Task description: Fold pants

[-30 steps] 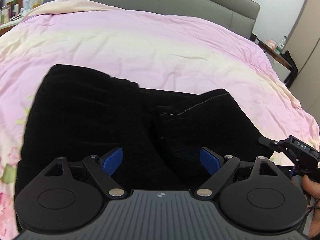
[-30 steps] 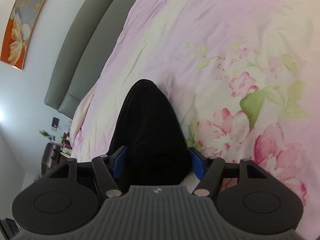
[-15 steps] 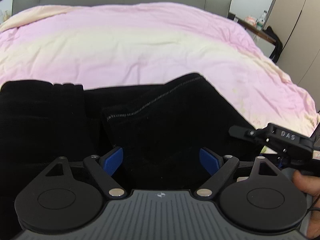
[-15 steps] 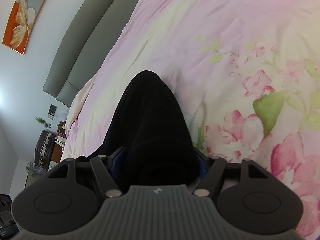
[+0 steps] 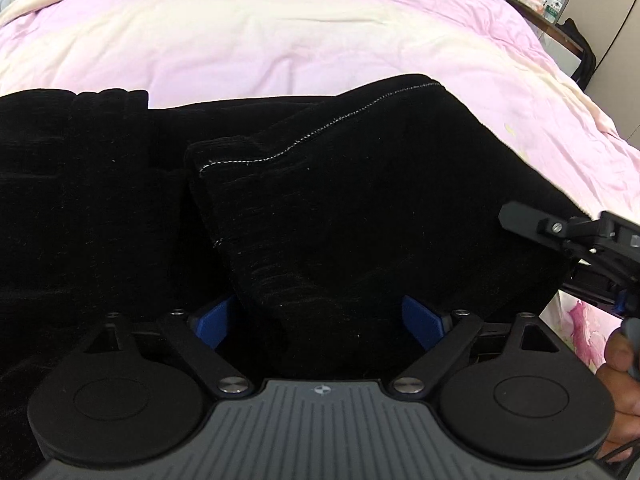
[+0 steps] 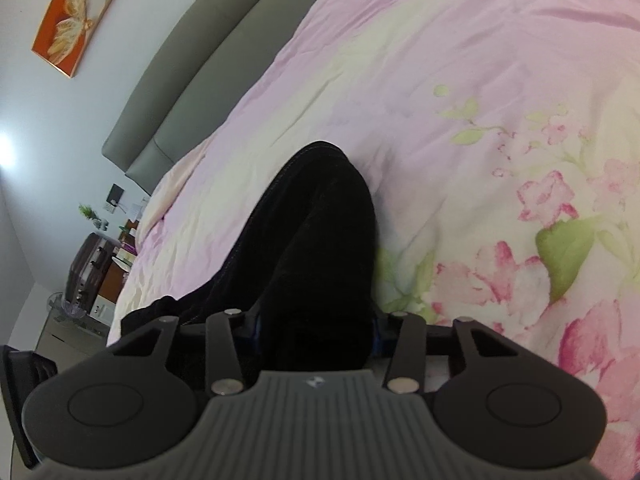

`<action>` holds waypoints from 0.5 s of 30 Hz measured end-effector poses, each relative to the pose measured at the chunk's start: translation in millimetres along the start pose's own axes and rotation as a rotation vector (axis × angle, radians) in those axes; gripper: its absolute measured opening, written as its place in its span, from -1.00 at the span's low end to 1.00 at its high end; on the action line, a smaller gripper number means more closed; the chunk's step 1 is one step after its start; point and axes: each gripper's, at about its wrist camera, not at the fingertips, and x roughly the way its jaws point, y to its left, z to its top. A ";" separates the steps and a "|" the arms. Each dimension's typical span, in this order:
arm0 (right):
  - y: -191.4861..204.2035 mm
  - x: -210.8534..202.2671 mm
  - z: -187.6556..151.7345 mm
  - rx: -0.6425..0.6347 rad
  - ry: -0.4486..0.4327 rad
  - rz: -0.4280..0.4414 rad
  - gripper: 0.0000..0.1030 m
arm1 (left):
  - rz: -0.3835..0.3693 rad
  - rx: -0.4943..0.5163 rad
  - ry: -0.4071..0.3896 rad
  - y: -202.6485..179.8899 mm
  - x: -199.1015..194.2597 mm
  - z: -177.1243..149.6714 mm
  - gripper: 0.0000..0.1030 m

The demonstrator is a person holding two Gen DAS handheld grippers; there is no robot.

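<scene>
both tongs are on the cloth. left gripper (image 5: pixel 318 320) sits at the bottom centre of its view, its blue pads (image 5: pixel 423 322) spread fairly wide, with a thick fold of the black pants (image 5: pixel 360 208) lying between them; whether the pads actually press the cloth, i cannot tell. right gripper (image 6: pixel 316 330) is drawn in narrow, its jaws clamped on a bunched ridge of the pants (image 6: pixel 316 240) that rises from bottom centre toward the middle of that frame.

the pants lie on a pink floral duvet (image 5: pixel 280 28), filling the middle and left of the left wrist view. a hemmed edge with pale stitching (image 5: pixel 320 132) runs across the upper middle, lying over another dark layer at left, so part of the garment looks doubled over. the right gripper's body shows at the right edge of that view, just beside the cloth.

my reading: a fold is under way, with the gathered end gripped and about to be carried. the next move calls for a firm hold at the left pads, then both ends lifted level and laid over evenly, or the heavy cloth may sag and twist.
</scene>
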 end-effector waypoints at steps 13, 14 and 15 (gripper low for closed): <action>-25.2 1.6 -3.6 0.195 -0.014 0.040 -0.07 | -0.048 -0.041 -0.030 9.6 -28.7 -1.5 0.87; -27.7 0.8 -3.5 0.216 -0.016 0.049 -0.08 | -0.070 -0.053 -0.045 12.3 -41.3 0.3 0.87; -29.3 0.6 -3.7 0.227 -0.016 0.052 -0.10 | -0.092 -0.062 -0.070 16.4 -54.1 -0.7 0.83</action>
